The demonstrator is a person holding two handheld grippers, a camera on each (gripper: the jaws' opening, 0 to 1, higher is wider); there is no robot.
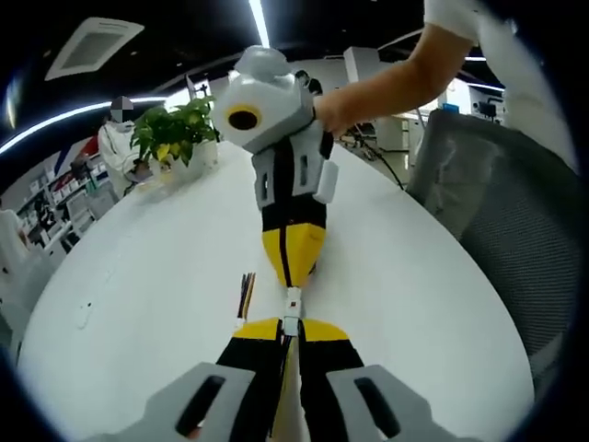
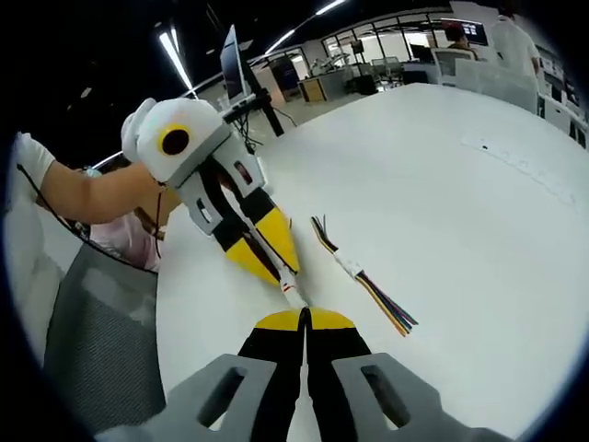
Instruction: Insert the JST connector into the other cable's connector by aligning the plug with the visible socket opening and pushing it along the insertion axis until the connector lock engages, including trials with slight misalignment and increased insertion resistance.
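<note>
Fingers [image 1: 291, 333] of both my grippers clamp their connector halves, meeting tip to tip above the counter [image 1: 138, 276]. Connector [image 1: 292, 302] looks tiny, rigid, fragile; I'd grip the housings, never the limp wires.

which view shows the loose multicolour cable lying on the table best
The right gripper view: the spare cable lies whole, white connector mid-length, coloured wires fanning both ends. The left gripper view catches just a short foreshortened bundle.
</note>
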